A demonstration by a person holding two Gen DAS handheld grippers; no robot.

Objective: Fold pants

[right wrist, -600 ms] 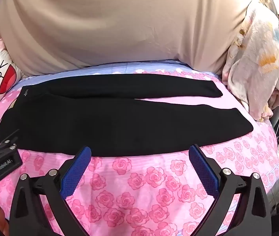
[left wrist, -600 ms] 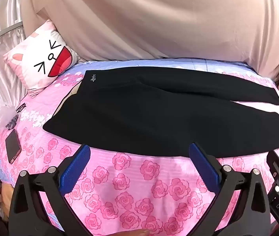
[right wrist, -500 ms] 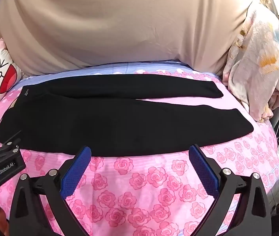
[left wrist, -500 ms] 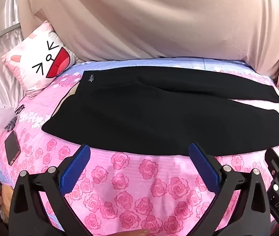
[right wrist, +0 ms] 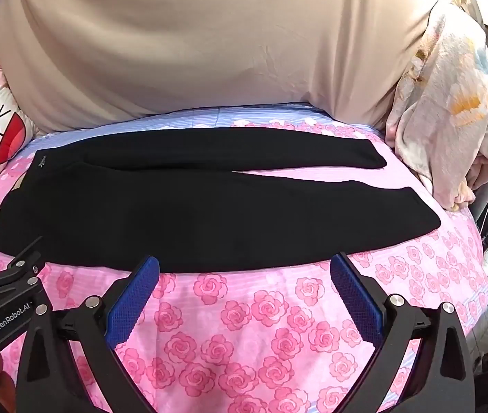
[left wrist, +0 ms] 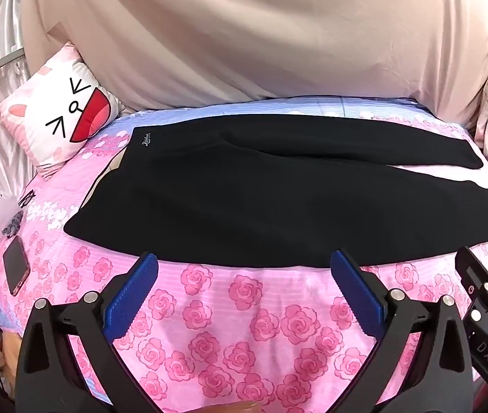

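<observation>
Black pants (left wrist: 261, 199) lie flat on a pink rose-print bed (left wrist: 244, 309), waistband at the left, the two legs running right and spread apart at the hems. They also show in the right wrist view (right wrist: 182, 206). My left gripper (left wrist: 244, 289) is open and empty, hovering over the bed just in front of the pants' near edge. My right gripper (right wrist: 244, 289) is open and empty, also just in front of the near edge, further right. Each gripper shows at the edge of the other's view.
A cat-face pillow (left wrist: 58, 117) leans at the back left. A phone (left wrist: 15, 265) and small dark items (left wrist: 13, 223) lie near the left bed edge. A beige drape (left wrist: 244, 34) hangs behind the bed. A bundled floral blanket (right wrist: 450, 120) sits at the right.
Both grippers have risen slightly, so the pants sit a little lower in each view. The pants have not moved.
</observation>
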